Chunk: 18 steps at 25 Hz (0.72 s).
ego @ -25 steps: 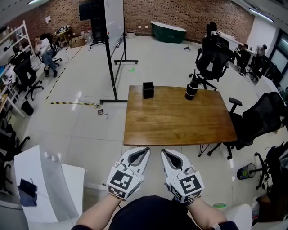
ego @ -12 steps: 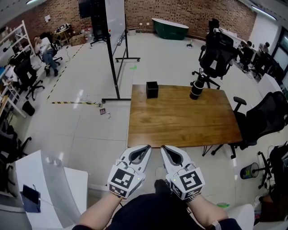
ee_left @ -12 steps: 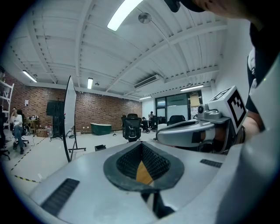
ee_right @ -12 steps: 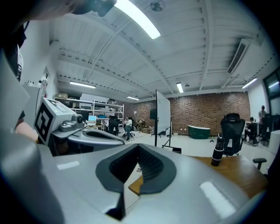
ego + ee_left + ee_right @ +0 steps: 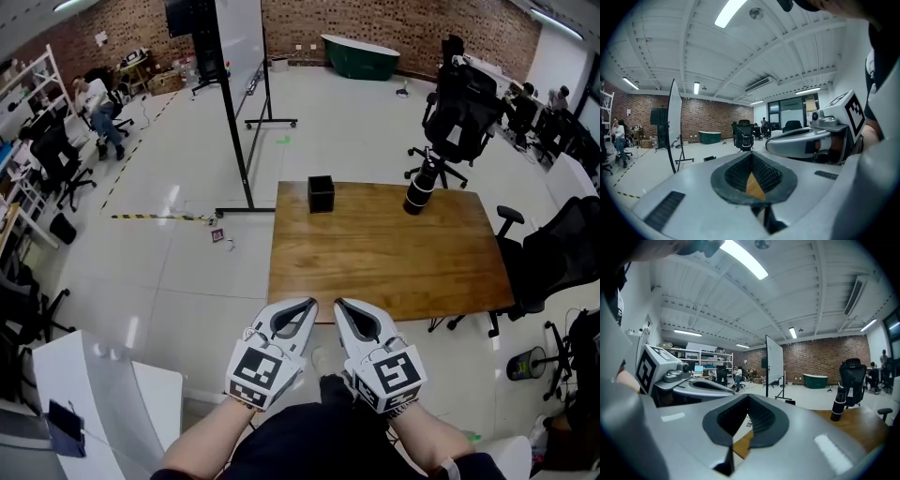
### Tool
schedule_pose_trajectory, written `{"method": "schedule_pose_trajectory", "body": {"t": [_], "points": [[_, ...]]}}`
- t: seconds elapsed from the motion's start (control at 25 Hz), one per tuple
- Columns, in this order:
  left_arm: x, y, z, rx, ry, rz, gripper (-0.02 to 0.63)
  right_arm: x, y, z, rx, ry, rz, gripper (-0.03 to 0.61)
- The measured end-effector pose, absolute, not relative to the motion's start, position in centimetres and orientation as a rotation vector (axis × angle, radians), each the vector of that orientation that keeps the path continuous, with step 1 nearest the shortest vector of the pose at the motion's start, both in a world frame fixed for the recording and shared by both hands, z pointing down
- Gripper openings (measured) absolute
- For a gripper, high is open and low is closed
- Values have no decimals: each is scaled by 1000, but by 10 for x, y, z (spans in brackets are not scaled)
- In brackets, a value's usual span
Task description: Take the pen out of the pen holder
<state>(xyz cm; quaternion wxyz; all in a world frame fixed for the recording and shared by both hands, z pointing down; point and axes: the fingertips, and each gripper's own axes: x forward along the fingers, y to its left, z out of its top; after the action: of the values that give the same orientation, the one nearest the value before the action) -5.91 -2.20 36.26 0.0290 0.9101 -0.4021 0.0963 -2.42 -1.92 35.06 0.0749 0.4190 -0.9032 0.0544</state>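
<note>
Closer to the wooden table (image 5: 375, 258) now, the left gripper (image 5: 308, 303) and right gripper (image 5: 339, 304) hover side by side at its near edge, jaws together, empty. The black pen holder (image 5: 321, 194) stands at its far left edge.

Left hand-held gripper (image 5: 298, 311) and right hand-held gripper (image 5: 345, 311) side by side, close, not touching, low in head view. Both point forward, tilted slightly down, tips angled toward each other. Left marker cube (image 5: 257, 373) and right marker cube (image 5: 392, 377) at rear, facing up. Left forearm (image 5: 202, 441) and right forearm (image 5: 433, 444) run in from bottom edge, elbows out of view.

Left gripper view: jaws together at tips, nothing between. Right gripper view: jaws together, empty. Each gripper view shows other gripper alongside.
</note>
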Motion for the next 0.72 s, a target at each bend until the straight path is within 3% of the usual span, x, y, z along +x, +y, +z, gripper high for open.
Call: {"method": "schedule_pose_trajectory", "body": {"t": [0.72], "points": [[-37,-175,410,2688,-1242,376,5,5,-180,399,1214,-2646,292,2]]}}
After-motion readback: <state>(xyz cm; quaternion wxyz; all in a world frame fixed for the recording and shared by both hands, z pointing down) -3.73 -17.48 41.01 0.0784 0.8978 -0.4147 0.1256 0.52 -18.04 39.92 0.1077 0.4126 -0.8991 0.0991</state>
